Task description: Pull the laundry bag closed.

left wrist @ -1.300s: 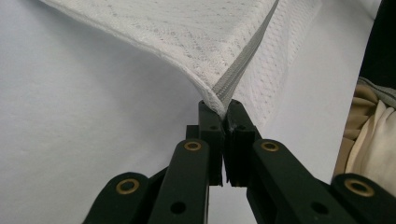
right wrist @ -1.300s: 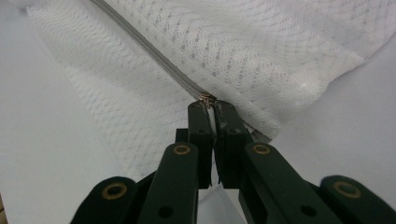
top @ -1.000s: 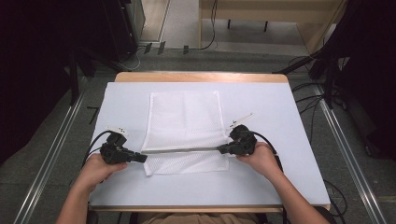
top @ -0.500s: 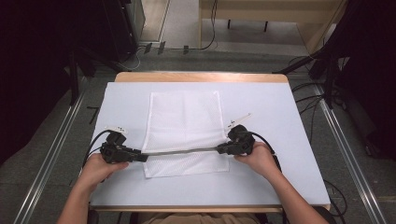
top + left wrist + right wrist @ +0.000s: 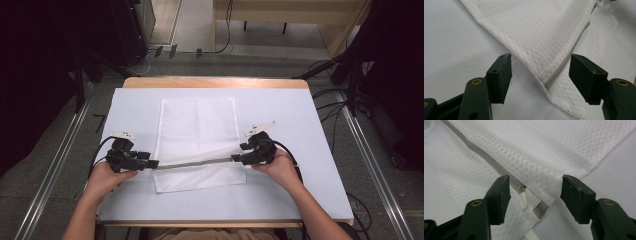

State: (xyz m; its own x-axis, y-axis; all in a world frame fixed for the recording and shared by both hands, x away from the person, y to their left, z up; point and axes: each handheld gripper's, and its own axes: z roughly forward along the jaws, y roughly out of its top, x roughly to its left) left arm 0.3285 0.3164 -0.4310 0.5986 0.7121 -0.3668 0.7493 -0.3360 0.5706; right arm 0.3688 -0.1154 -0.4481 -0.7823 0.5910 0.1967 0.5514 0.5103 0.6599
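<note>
- The bag (image 5: 197, 142), a white mesh pouch with a grey zipper (image 5: 195, 163), lies flat at the middle of the counter (image 5: 300, 115), between the two grippers.
- Its long axis runs from 12 to 6 o'clock in the high view; the zipper crosses it from 9 to 3 o'clock, near the 6 o'clock end, with a narrow strip of mesh below it.
- The left gripper (image 5: 152, 163) sits at the zipper's 9 o'clock end. Its jaws have just been opening and now stand spread; in the left gripper view the bag's corner and the zipper end (image 5: 549, 83) lie between them, with neither pad touching.
- The right gripper (image 5: 236, 159) sits at the 3 o'clock end. Its jaws have also just been opening and stand apart; in the right gripper view the white pull tab (image 5: 523, 200) lies between them, just beside the left pad, not pinched.
- Handling, as a judgement: the bag looks light, thin and limp. It should drape and wrinkle if lifted by one point, and may slide on the smooth counter.
- The zipper band and the hemmed corners look like the firmest places to pinch; open mesh would likely stretch or snag.
- The pull tab is small and could slip from the pads unless gripped squarely.
</note>
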